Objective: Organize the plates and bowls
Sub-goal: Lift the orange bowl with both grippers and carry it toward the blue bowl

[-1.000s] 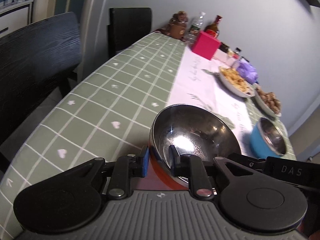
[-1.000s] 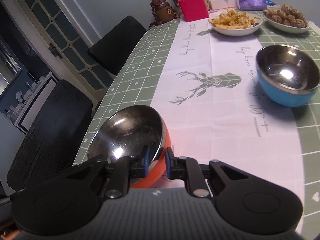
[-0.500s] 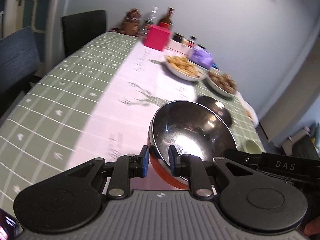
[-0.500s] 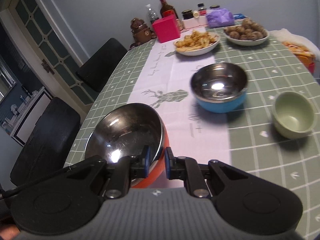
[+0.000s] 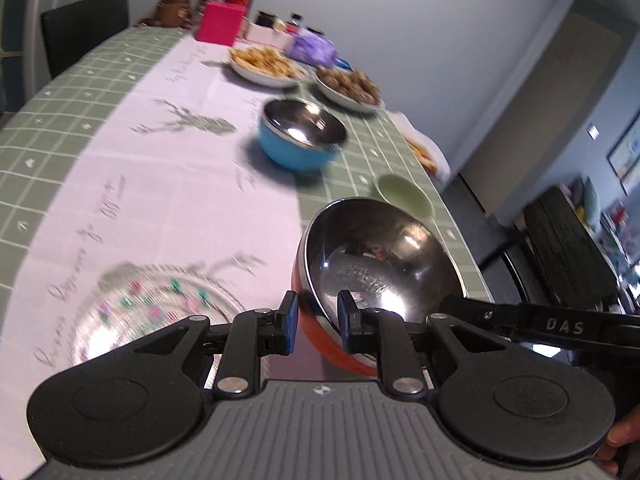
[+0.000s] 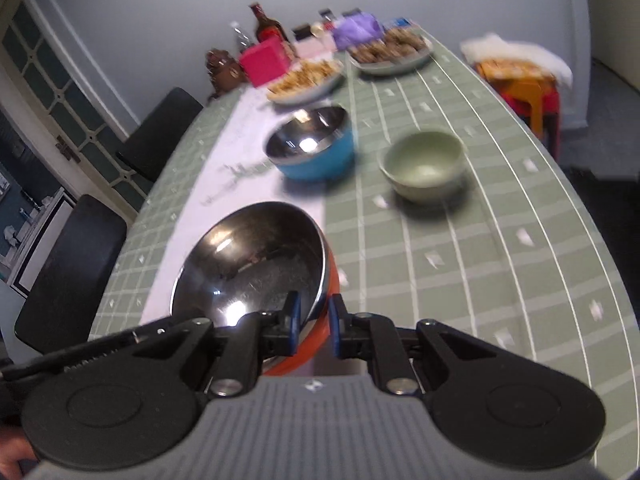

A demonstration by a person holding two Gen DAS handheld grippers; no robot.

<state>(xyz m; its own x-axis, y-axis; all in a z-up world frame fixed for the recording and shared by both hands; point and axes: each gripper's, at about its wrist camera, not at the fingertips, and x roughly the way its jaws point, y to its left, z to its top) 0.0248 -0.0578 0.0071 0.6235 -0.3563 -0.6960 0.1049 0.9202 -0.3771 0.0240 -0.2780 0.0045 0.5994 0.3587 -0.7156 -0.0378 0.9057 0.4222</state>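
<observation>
Both my left gripper (image 5: 313, 322) and right gripper (image 6: 311, 322) are pinched on the orange bowl's (image 5: 372, 276) rim, carrying it above the table (image 6: 500, 240); nothing stacked yet, blue bowl (image 6: 316, 146), green bowl (image 6: 424, 166) and glass plate (image 5: 132, 320) remain.

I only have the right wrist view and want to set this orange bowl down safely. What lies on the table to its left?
Observer: A clear glass plate with a flower pattern lies on the white runner, left of the orange bowl.
Operator: Is the left gripper on the bowl too?
Observer: Yes. The left gripper has its jaws astride the near rim, one inside and one outside.
</observation>
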